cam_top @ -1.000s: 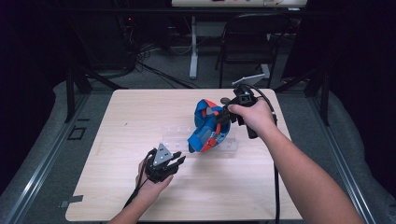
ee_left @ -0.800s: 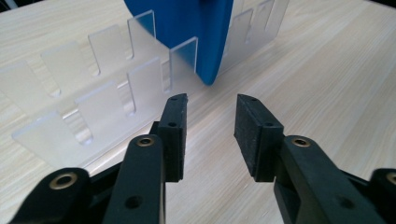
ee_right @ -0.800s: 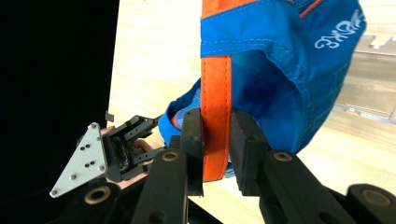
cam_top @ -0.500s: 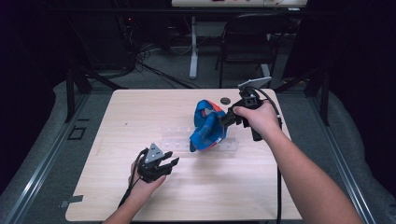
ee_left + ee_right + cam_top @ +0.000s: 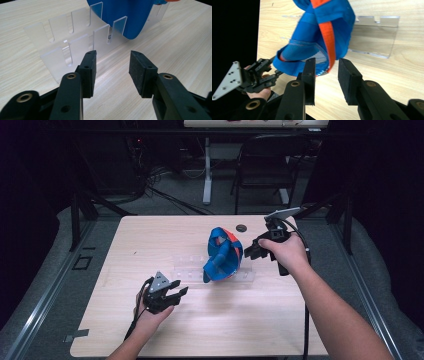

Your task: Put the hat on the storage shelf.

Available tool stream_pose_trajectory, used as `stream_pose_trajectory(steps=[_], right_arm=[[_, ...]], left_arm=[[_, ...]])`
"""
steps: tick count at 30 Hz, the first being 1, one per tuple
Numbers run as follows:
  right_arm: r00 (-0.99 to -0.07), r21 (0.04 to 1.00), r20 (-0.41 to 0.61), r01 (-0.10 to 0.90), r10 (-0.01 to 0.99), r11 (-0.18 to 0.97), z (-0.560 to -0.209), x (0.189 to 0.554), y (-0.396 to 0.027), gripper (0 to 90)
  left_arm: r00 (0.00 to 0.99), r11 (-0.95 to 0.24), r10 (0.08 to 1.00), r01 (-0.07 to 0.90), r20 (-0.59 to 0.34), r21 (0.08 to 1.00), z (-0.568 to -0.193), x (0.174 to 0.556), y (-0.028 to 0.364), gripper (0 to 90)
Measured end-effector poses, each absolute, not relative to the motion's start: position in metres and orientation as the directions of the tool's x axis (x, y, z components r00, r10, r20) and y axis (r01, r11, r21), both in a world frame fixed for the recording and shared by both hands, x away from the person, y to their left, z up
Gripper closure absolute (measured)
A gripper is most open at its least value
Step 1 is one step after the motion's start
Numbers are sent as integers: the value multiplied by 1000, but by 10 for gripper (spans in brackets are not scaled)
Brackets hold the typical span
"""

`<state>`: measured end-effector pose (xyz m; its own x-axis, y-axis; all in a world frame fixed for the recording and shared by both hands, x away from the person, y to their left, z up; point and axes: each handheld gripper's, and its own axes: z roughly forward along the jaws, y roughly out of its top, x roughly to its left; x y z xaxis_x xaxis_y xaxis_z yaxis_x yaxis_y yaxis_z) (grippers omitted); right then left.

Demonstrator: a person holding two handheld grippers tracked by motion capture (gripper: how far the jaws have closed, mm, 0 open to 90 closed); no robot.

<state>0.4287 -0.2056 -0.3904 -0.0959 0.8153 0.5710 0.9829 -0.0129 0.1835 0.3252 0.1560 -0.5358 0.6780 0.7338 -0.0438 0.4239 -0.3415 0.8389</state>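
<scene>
Release is under way at both grippers. The right gripper (image 5: 251, 251) has just been opening its jaws; they now stand apart just beside the cap (image 5: 223, 254), pads clear of the fabric, nothing gripped. A second ago that gripper was against the cap. The cap sits propped in the rack (image 5: 186, 271), mid-table, with its orange band (image 5: 327, 32) facing the right gripper. The left gripper (image 5: 175, 293) has also been opening, and has backed away from the rack toward the near edge; it is released and empty. Judgement: placement looks complete; both hands are free to withdraw.
</scene>
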Motion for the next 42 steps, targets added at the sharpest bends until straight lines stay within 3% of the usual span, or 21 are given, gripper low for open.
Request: stream_pose_trajectory(steps=[11, 26, 35, 42], right_arm=[[-103, 199, 552, 980, 827, -11, -406, 411, -224, 604], [-171, 302, 488, 953, 856, 18, -448, 369, -249, 550], [-255, 493, 437, 870, 863, 7, -464, 341, -251, 499], [-294, 572, 424, 820, 857, -2, -469, 324, -244, 483]], left_arm=[[654, -318, 754, 444, -60, 838, -536, 328, 162, 551], [638, -310, 767, 460, -67, 832, -537, 330, 165, 549], [637, -314, 768, 466, -68, 827, -539, 330, 165, 549], [641, -315, 765, 464, -67, 828, -539, 329, 164, 549]])
